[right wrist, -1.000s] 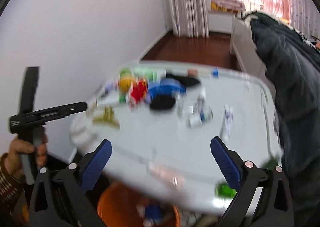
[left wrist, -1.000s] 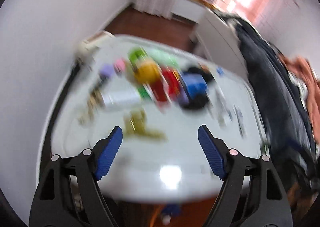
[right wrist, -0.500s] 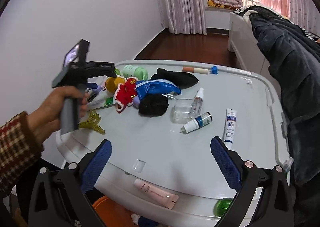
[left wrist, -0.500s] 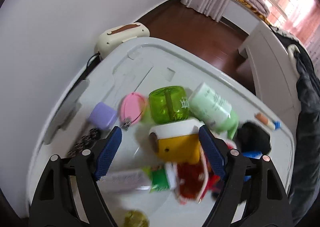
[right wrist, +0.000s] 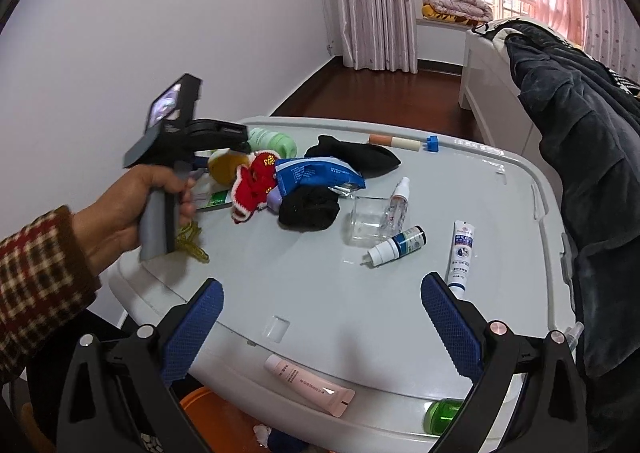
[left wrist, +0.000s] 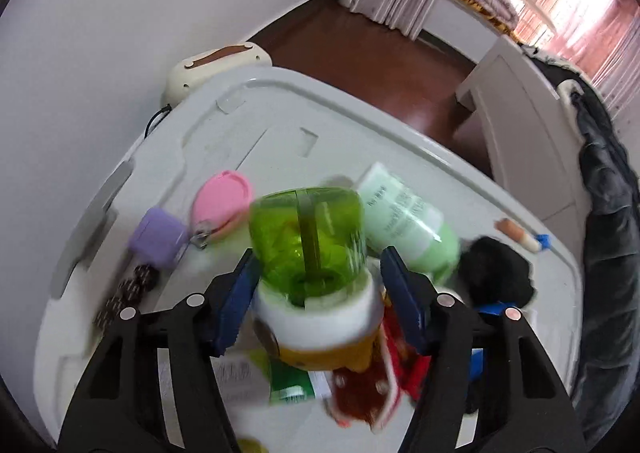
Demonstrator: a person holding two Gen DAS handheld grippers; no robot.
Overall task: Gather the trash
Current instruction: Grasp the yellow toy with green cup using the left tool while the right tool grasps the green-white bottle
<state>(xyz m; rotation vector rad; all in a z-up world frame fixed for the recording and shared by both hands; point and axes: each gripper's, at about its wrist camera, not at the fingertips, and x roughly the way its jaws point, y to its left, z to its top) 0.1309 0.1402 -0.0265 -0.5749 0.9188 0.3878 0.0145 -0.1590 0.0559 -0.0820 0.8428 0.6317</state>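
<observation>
Since the left gripper (left wrist: 316,287) already straddles it, the translucent green plastic bottle with a white collar and yellow base (left wrist: 308,241) is the thing the coming move turns on. It lies directly ahead between the blue pads, its long axis running along the fingers, green end pointing far. The jaws stand part open; the left pad looks to touch the bottle, while whether the right pad does I cannot tell, so a firm grip is not confirmed. Just right of it lies a pale green tube (left wrist: 408,221), with a pink oval pouch (left wrist: 222,199) to its left on the grey counter (left wrist: 280,125). Farther right, the right gripper (right wrist: 322,323) hangs wide open and empty over the near edge, well apart from the bottle, so the left is clearly nearer.
</observation>
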